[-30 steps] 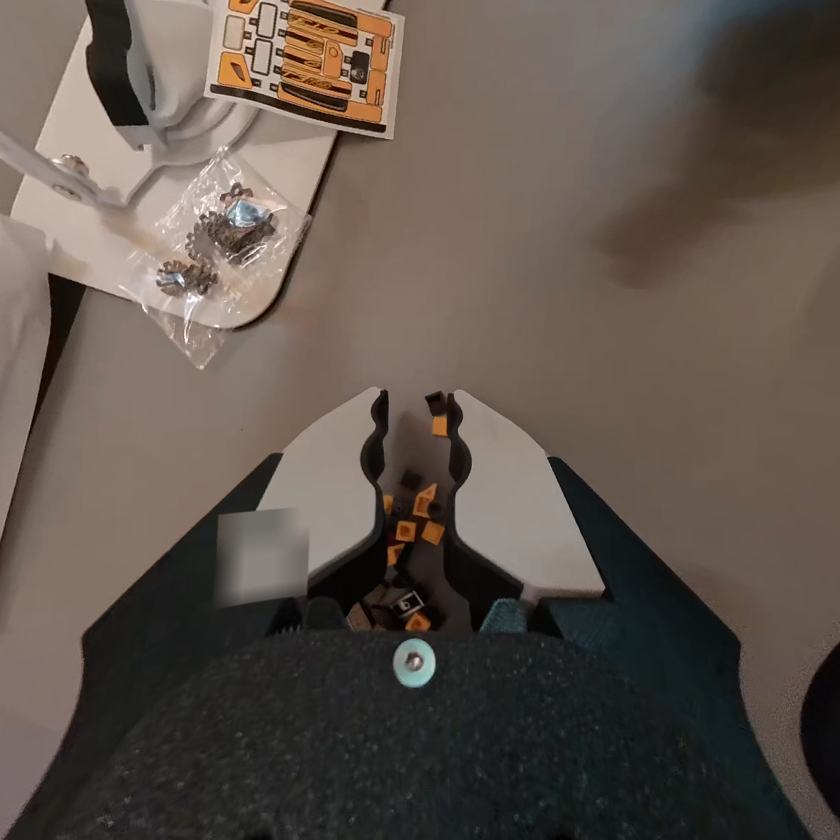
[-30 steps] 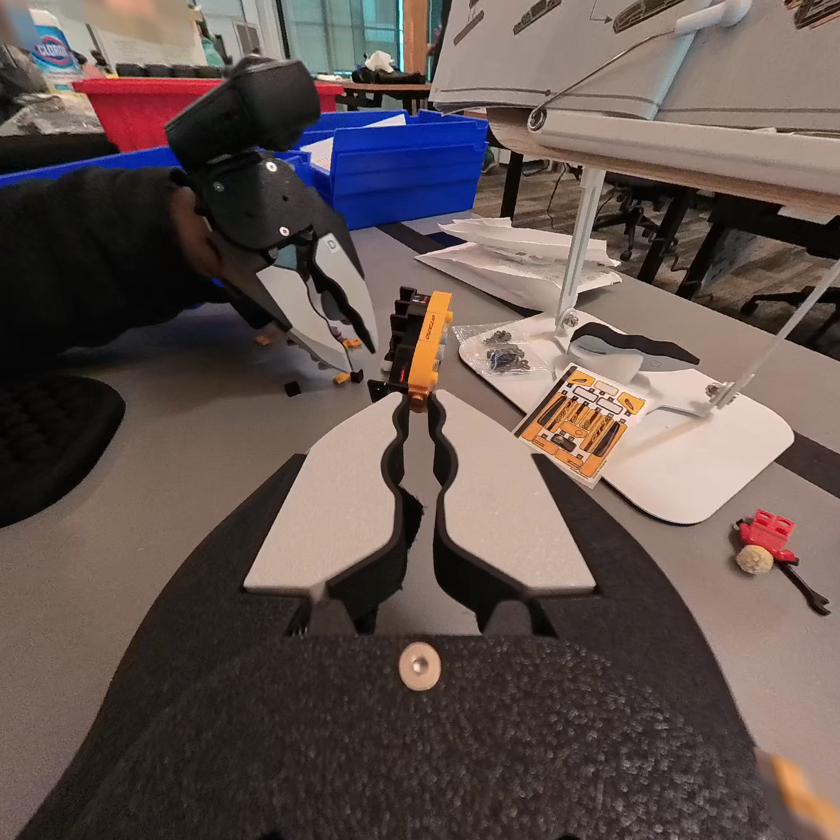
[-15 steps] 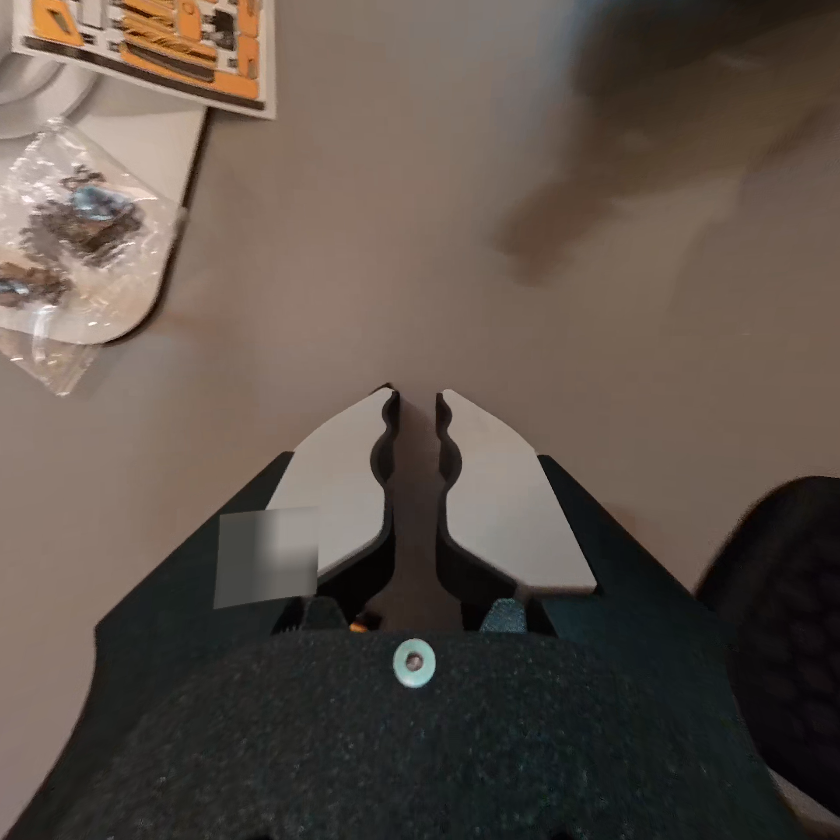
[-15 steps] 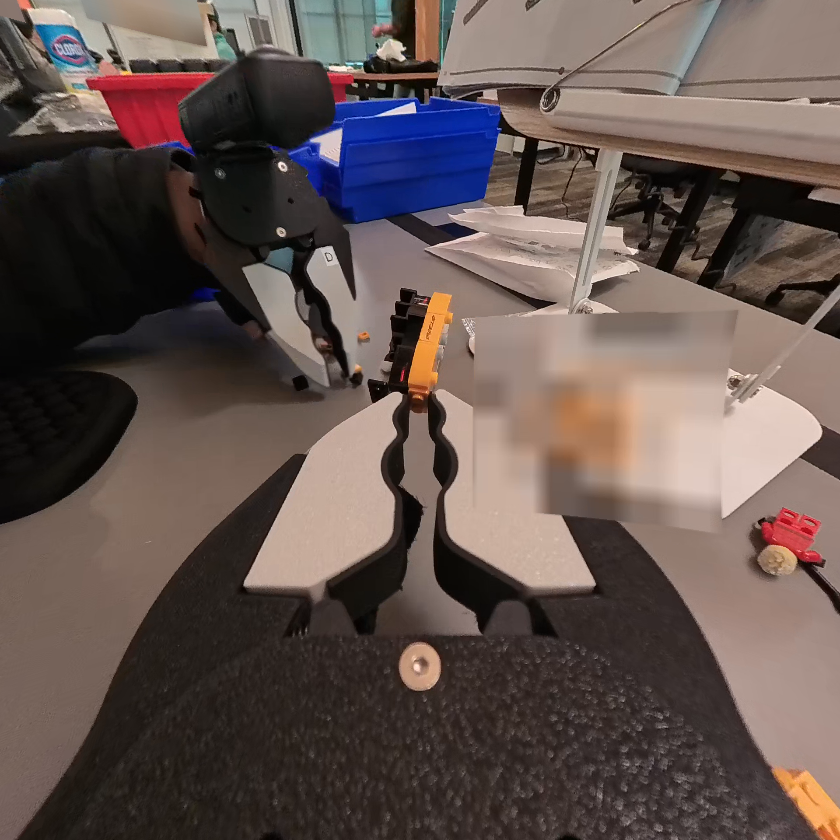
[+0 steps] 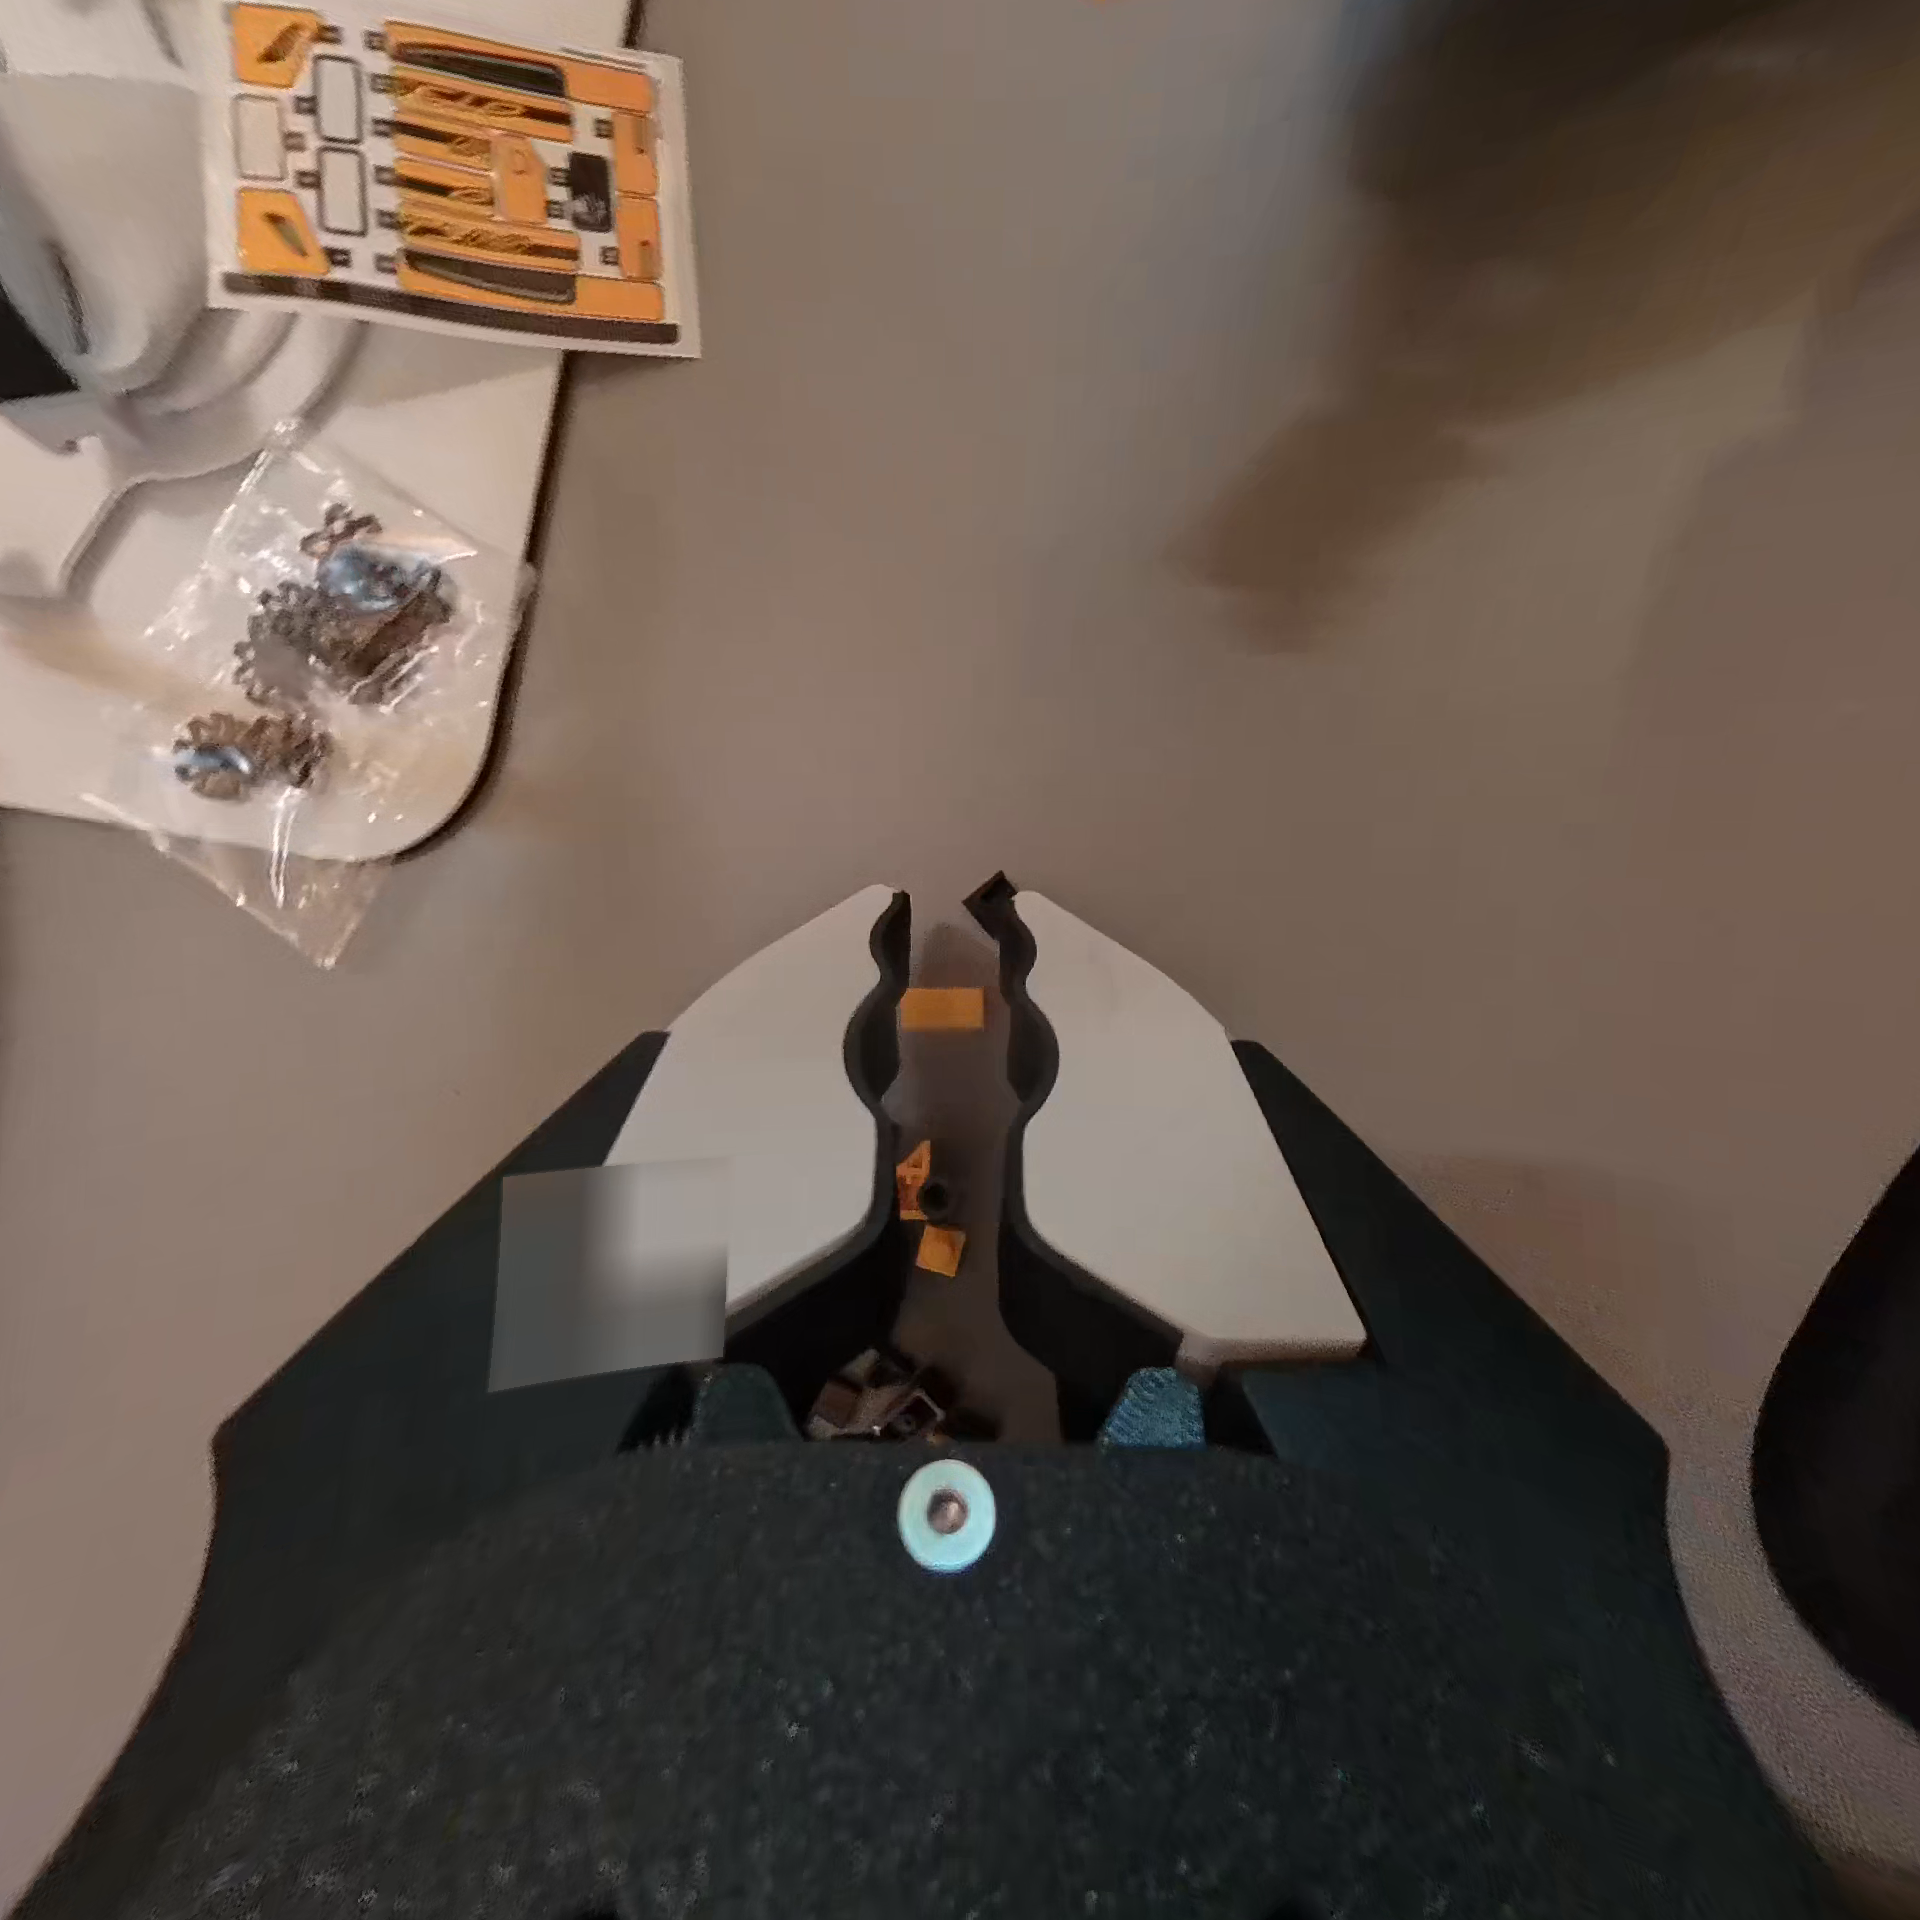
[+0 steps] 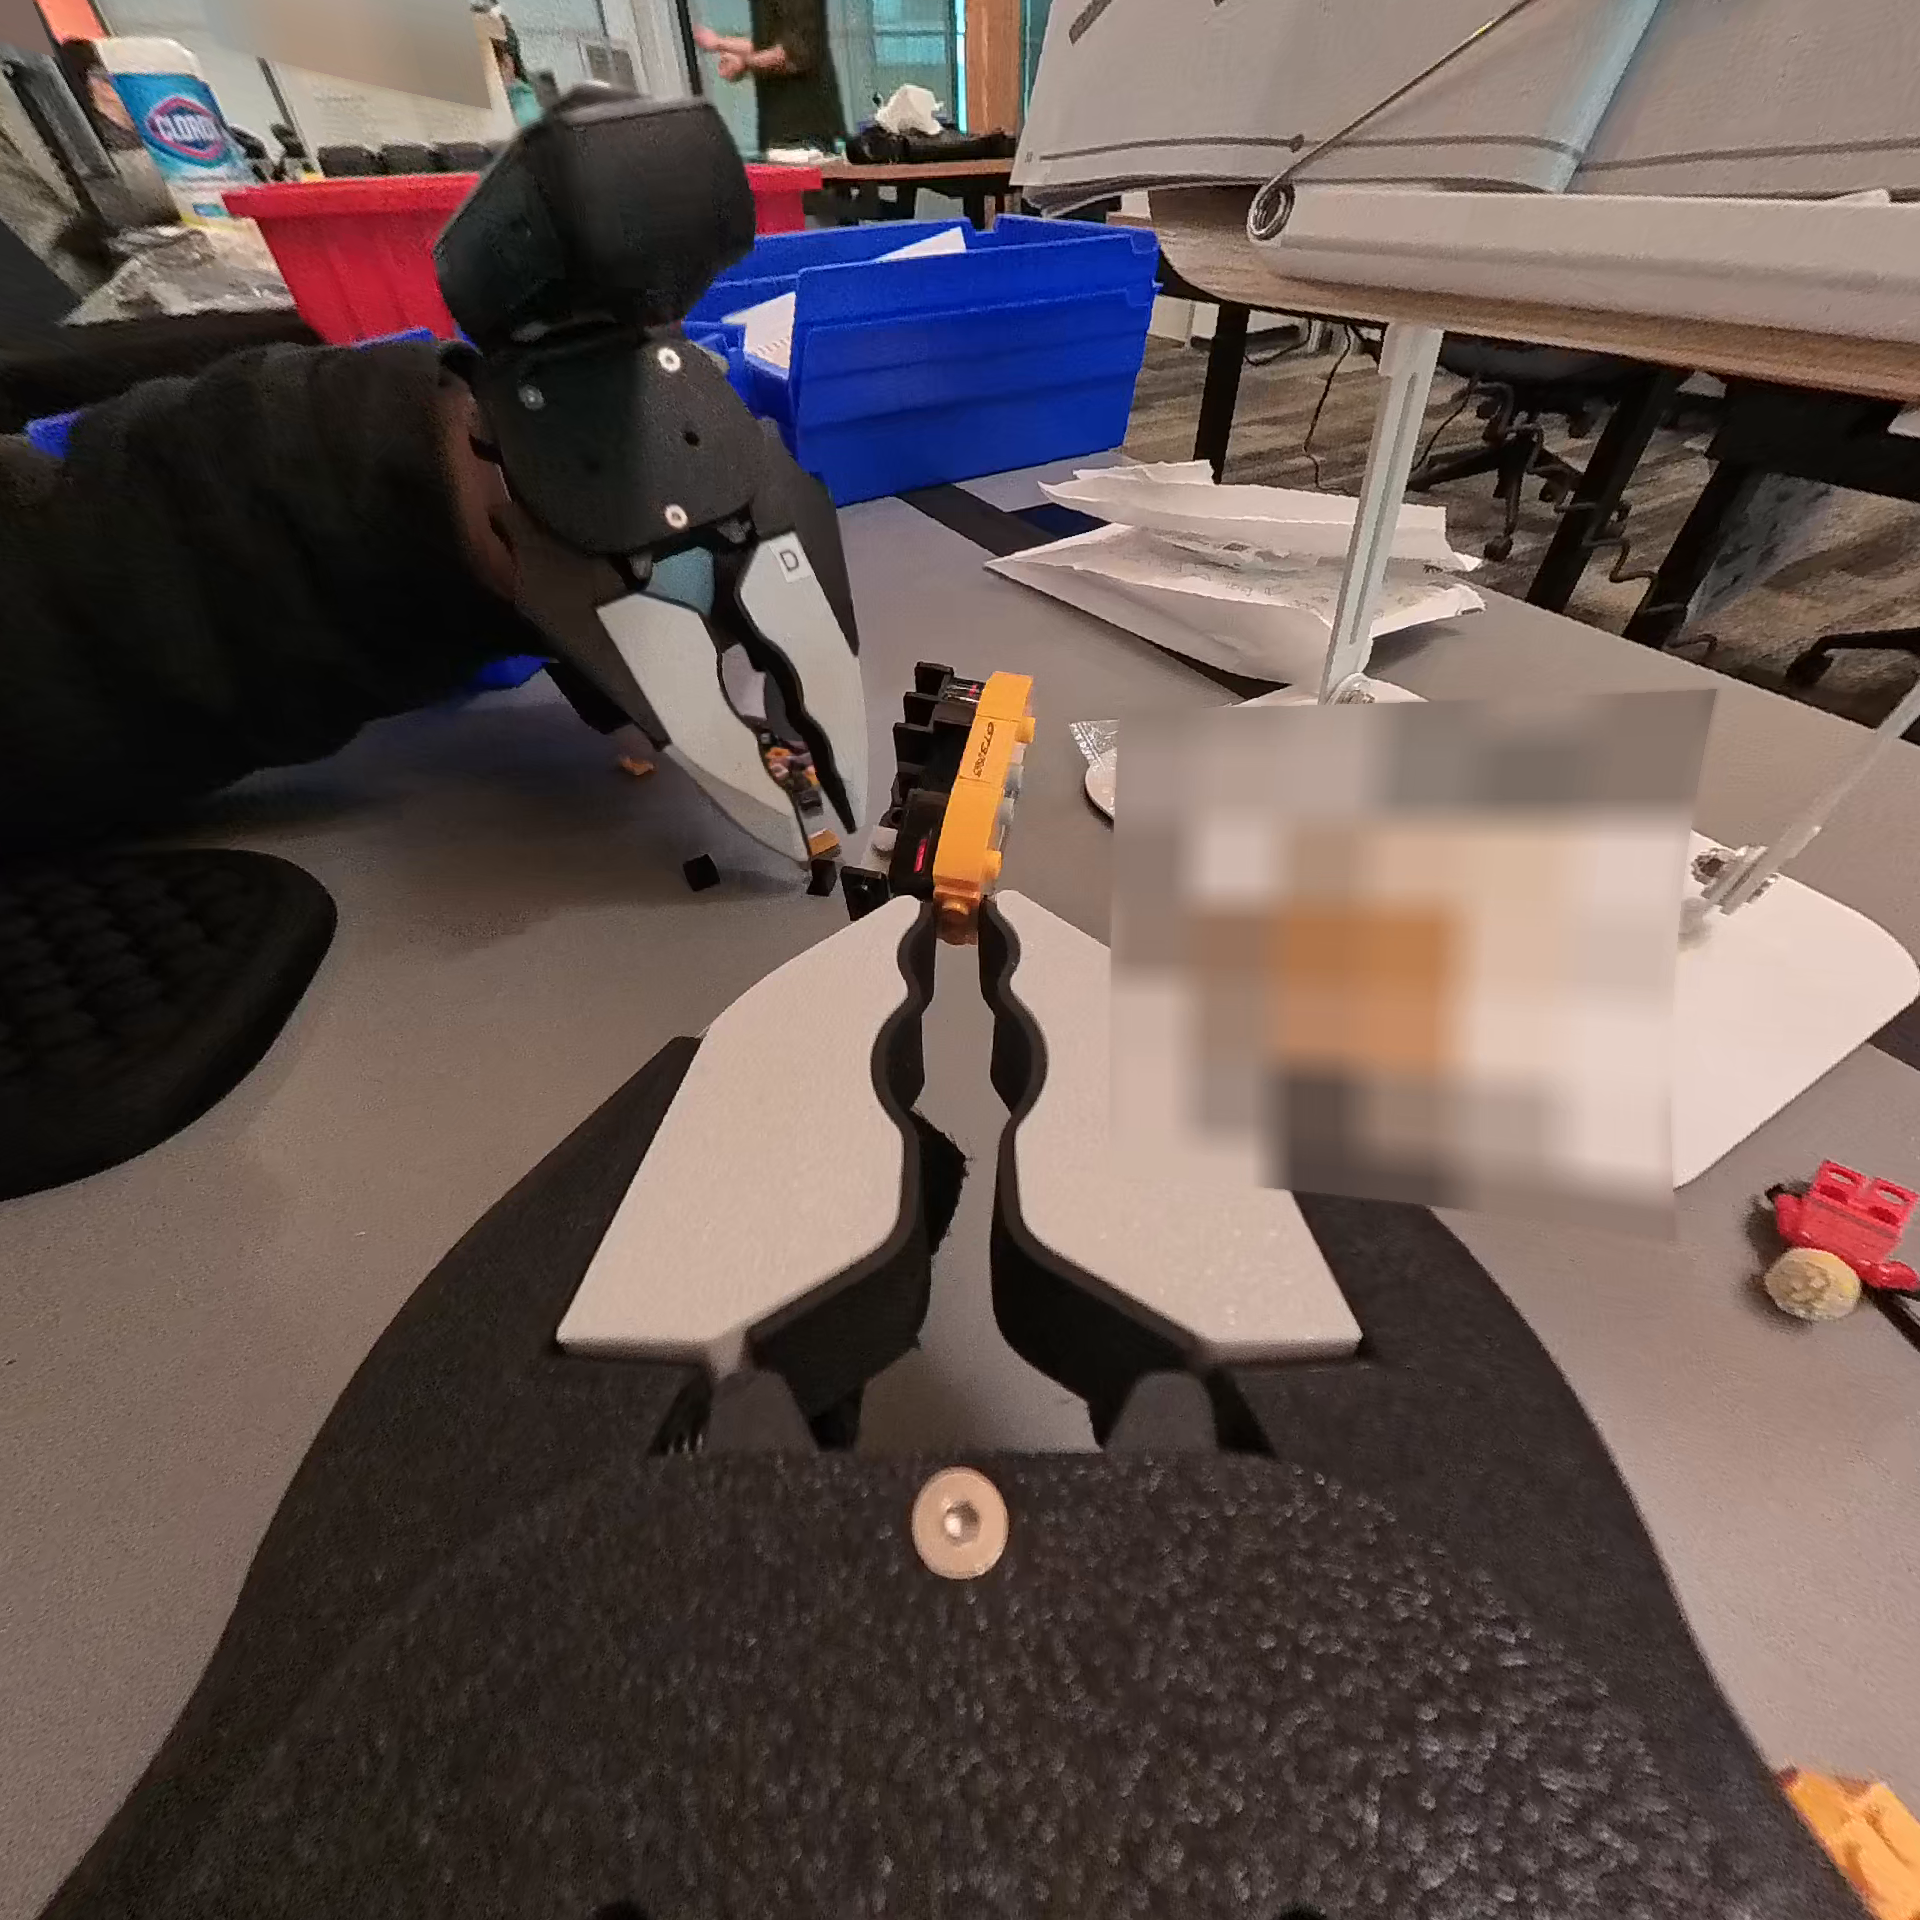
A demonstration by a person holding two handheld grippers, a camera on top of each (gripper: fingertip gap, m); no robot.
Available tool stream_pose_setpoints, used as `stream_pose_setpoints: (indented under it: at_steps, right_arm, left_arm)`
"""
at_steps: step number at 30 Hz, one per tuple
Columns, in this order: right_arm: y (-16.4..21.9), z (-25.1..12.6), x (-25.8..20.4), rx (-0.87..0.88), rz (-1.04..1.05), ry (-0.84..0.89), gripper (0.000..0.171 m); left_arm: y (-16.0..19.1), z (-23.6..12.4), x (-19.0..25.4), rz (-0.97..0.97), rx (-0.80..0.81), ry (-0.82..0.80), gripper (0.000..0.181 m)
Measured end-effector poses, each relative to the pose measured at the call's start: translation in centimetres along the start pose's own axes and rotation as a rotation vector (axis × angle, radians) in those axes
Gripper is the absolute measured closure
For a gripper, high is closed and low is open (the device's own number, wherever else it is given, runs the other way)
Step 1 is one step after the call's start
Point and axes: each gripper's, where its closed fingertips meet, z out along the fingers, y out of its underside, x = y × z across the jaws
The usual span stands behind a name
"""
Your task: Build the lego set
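Observation:
My right gripper [image 6: 954, 914] is shut on the lower orange end of a partly built orange and black lego model [image 6: 961, 774], which stands up from the fingertips above the grey table. My left gripper [image 6: 831, 821] points down at the table just left of the model, jaws a little apart. In the left wrist view the left gripper [image 5: 940, 904] is over loose small bricks: an orange brick [image 5: 940, 1008] lies between the fingers, with more orange bricks [image 5: 938, 1252] and dark bricks [image 5: 883, 1403] below. I cannot tell if the fingers touch it.
A sticker sheet [image 5: 447, 177] and a clear bag of dark parts [image 5: 312, 665] lie on the white stand base [image 5: 488, 499]. A red piece with a beige wheel [image 6: 1839, 1236] lies right. Blue bins [image 6: 935, 343], papers [image 6: 1247, 561] and a black mat [image 6: 135, 997] surround the area. About 15 centimeters separates my left fingertips from my right.
The left gripper moved off the loose bricks half a second ago and is now back over them, lower, with its jaws slightly wider. The right gripper still holds the model in place.

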Motion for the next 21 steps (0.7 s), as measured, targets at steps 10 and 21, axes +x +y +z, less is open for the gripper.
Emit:
stream_pose_setpoints:
  at_steps: [10, 21]
  right_arm:
    - [0.2, 0.0, 0.1, -0.005, 0.003, -0.008, 0.164]
    - [0.0, -0.5, 1.8, -0.004, 0.050, 0.066, 0.164]
  left_arm:
    - [0.5, 0.9, 0.9, 0.096, -0.124, 0.124, 0.176]
    - [-7.3, 1.6, 2.2, -0.446, 0.360, 0.146, 0.176]
